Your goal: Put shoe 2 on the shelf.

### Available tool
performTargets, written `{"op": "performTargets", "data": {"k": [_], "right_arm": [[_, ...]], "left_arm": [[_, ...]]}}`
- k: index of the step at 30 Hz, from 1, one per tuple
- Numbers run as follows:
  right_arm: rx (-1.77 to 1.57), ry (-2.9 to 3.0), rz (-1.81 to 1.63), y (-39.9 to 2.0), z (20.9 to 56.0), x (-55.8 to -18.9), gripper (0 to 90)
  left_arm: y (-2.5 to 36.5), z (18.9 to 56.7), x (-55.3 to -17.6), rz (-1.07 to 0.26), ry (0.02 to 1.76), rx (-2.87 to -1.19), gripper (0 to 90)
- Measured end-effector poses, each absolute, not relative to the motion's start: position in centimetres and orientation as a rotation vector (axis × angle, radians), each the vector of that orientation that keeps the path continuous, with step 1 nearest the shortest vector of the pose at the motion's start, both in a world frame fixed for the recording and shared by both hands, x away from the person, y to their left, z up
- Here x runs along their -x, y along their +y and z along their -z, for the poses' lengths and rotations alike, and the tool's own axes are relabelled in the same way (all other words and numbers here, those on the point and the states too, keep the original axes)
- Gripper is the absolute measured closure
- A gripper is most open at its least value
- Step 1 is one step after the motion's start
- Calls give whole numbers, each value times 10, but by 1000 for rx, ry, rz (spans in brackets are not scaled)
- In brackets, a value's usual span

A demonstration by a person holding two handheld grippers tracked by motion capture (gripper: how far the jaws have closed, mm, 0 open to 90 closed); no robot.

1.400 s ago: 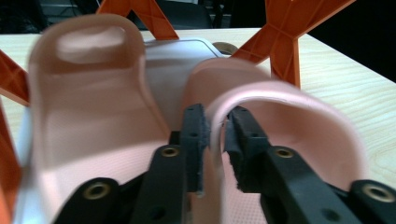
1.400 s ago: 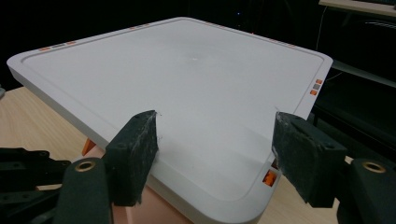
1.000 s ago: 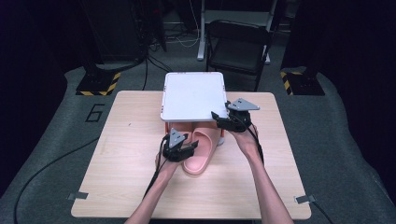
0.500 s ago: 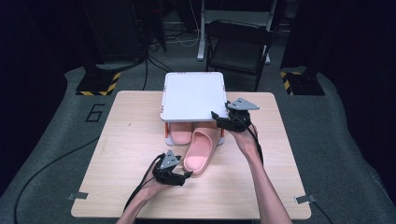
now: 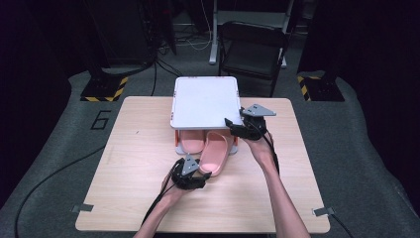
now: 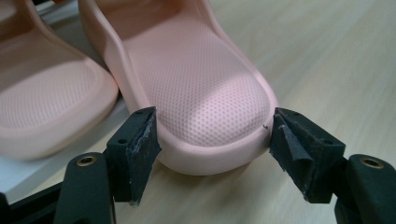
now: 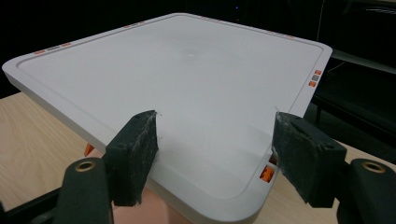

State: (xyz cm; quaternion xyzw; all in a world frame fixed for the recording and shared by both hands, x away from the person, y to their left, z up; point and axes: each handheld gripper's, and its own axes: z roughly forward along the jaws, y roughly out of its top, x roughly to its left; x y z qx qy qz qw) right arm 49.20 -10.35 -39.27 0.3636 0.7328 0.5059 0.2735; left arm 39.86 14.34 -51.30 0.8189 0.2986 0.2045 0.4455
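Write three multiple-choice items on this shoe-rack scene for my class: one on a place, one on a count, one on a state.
1. Where does the heel of the slipper between the left gripper's jaws lie?
A. on the white shelf top
B. on the wooden table
C. on the chair

2. How many pink slippers are there?
A. one
B. two
C. four

3. How do the right gripper's jaws stand?
A. open, over a corner of the white shelf top
B. shut on a slipper
C. shut on a cable

Answers:
1 B, the left gripper view shows the heel resting on the table, outside the rack.
2 B, the second slipper sits under the shelf top beside the first.
3 A, the right gripper view shows both pads apart above the white surface.
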Motion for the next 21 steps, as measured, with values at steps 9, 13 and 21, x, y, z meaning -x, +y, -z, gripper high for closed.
{"op": "performTargets", "data": {"k": [9, 13, 21], "right_arm": [[-978, 1964, -1362, -104, 393, -493, 311], [-976, 1967, -1364, -104, 393, -493, 311], [-974, 1974, -1361, -104, 393, -494, 313]], "left_arm": [[122, 516, -414, -598, 767, -1971, 305], [115, 517, -423, -619, 819, -1936, 325], [108, 517, -444, -656, 930, -1896, 326]]}}
